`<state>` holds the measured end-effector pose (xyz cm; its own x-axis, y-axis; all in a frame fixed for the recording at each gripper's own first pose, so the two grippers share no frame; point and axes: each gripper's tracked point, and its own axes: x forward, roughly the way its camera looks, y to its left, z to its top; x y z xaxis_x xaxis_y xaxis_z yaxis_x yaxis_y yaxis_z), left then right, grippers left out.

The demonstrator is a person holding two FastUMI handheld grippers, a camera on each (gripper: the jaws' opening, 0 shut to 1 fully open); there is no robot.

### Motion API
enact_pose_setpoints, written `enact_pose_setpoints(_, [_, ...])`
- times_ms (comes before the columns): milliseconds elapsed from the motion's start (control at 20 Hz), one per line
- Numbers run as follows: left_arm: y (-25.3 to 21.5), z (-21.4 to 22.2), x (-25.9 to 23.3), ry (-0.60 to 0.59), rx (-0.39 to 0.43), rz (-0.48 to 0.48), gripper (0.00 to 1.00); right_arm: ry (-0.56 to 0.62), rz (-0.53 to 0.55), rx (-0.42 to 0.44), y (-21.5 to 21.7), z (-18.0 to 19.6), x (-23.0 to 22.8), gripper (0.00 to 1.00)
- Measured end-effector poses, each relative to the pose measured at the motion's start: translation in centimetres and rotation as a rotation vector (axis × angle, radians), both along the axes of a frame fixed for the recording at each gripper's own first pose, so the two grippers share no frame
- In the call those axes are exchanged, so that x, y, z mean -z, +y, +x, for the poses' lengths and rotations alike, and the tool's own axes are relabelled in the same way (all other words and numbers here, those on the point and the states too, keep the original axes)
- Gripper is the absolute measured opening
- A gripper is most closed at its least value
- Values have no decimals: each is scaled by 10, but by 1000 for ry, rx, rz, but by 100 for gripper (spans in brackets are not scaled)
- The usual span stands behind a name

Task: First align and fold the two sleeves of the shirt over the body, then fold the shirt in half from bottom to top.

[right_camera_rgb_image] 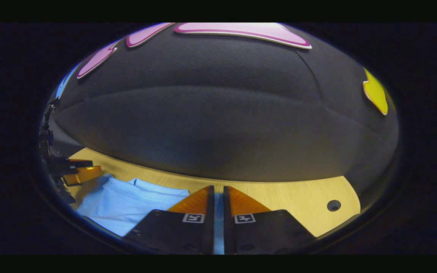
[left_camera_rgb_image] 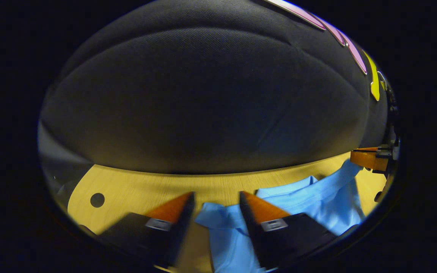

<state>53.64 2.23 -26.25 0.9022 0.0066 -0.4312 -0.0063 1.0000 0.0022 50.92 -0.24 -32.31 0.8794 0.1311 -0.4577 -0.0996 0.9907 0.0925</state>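
A light blue shirt point(left_camera_rgb_image: 317, 201) lies on the wooden table point(left_camera_rgb_image: 139, 185). In the left gripper view my left gripper point(left_camera_rgb_image: 216, 194) is open, its fingers astride a folded edge of the shirt without pressing on it. At the far right of that view, my right gripper point(left_camera_rgb_image: 370, 159) holds a raised bit of the blue cloth. In the right gripper view my right gripper point(right_camera_rgb_image: 218, 187) is shut on a thin strip of the shirt point(right_camera_rgb_image: 127, 204), whose body spreads to the left. My left gripper point(right_camera_rgb_image: 80, 172) shows at the far left, by the shirt's other side.
The table point(right_camera_rgb_image: 298, 197) has a round hole point(left_camera_rgb_image: 97, 200) near its left end and another hole point(right_camera_rgb_image: 334, 205) near its right end. The booth's black cloth wall rises right behind the table's far edge.
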Motion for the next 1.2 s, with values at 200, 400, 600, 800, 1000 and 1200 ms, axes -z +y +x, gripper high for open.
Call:
enact_pose_setpoints(200, [-17, -37, -49, -111, 37, 13, 100, -39, 2, 24, -7, -30, -28, 83])
enact_pose_setpoints(400, [-26, -89, -111, -225, 53, -5, 100, -111, -20, 76, -18, -70, -79, 97])
enact_pose_setpoints(600, [-21, -160, -185, -342, 69, -13, 99, -203, -38, 107, -26, -126, -149, 97])
enact_pose_setpoints(800, [-21, -242, -238, -411, 81, -23, 99, -285, -34, 126, -17, -181, -199, 97])
enact_pose_setpoints(1000, [-13, -320, -269, -442, 69, -23, 99, -331, 12, 128, -14, -246, -255, 98])
enact_pose_setpoints(1200, [-13, -395, -284, -456, 69, -36, 99, -384, -4, 116, -8, -309, -296, 97])
